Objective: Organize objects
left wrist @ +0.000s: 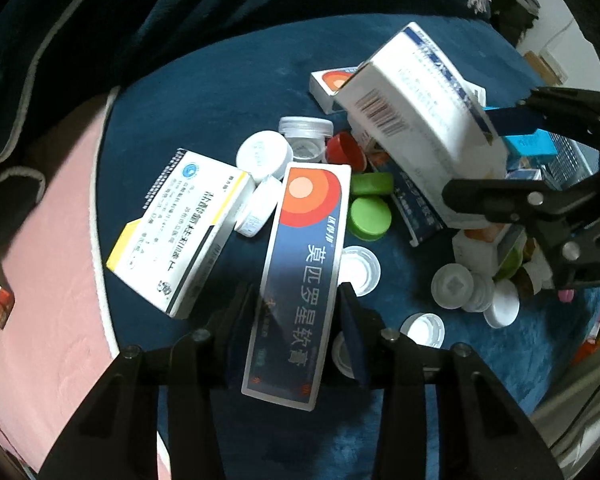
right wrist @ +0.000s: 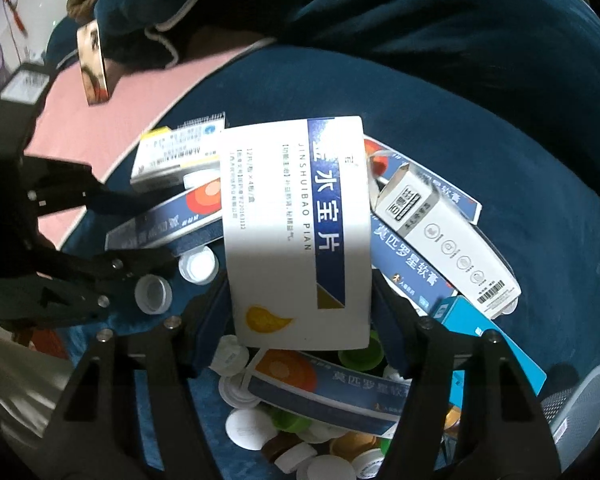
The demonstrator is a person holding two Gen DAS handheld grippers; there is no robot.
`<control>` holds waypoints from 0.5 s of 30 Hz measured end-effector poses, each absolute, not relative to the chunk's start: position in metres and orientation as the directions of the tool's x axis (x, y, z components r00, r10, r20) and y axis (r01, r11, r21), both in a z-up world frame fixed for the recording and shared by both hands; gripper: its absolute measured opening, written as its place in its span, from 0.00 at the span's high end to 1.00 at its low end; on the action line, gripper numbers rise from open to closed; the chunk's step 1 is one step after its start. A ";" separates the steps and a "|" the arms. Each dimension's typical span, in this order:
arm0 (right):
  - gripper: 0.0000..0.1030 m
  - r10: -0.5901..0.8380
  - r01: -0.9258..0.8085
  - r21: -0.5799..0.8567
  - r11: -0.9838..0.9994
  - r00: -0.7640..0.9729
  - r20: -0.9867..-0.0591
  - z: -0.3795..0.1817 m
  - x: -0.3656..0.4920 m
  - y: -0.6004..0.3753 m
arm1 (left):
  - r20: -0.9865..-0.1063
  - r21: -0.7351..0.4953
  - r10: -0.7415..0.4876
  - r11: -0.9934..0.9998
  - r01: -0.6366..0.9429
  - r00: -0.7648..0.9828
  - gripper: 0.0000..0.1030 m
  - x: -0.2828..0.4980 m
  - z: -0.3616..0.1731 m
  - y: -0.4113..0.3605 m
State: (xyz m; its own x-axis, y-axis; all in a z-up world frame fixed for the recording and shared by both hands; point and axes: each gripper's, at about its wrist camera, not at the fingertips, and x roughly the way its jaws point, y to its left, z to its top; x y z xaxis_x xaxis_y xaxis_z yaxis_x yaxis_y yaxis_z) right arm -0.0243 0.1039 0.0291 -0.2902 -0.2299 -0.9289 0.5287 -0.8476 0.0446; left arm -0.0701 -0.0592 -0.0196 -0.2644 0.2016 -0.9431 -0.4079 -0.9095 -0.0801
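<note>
**Blue and white boxes, one in each tool**

Blue with an orange circle, the long ointment box (left wrist: pixel 296 280) sits between the fingers of our left tool (left wrist: pixel 298 312). Both pads press on its sides, so we hold it. It hangs just above the blue blanket (left wrist: pixel 220 92).

Our right tool (right wrist: pixel 300 292) holds a white box with a blue stripe (right wrist: pixel 300 224) the same way, squeezed from both sides and lifted over the pile.

Under the boxes lie many small things. We see white caps (left wrist: pixel 264 154), green caps (left wrist: pixel 370 218) and a red cap (left wrist: pixel 344 148). Beside the long box lies a white box with a yellow edge (left wrist: pixel 180 232). Near our right tool rest a grey and white box (right wrist: pixel 448 240) and a light blue box (right wrist: pixel 484 336). A pink sheet (left wrist: pixel 52 280) shows past the blanket's edge.
</note>
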 end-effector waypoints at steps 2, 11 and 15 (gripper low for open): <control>0.35 -0.245 0.513 0.065 -0.856 -0.292 -0.924 0.033 -0.026 0.106 | -0.941 -0.068 0.191 -0.917 -0.393 -0.281 0.59 -0.073 -0.015 -0.061; 0.35 -0.275 0.431 0.123 -0.894 -0.312 -0.909 0.050 -0.023 0.124 | -0.923 -0.082 0.196 -0.941 -0.329 -0.331 0.60 -0.056 0.009 -0.066; 0.35 -0.288 0.413 0.141 -0.900 -0.319 -0.903 0.056 -0.018 0.131 | -0.937 -0.081 0.187 -0.939 -0.334 -0.296 0.60 -0.057 -0.001 -0.060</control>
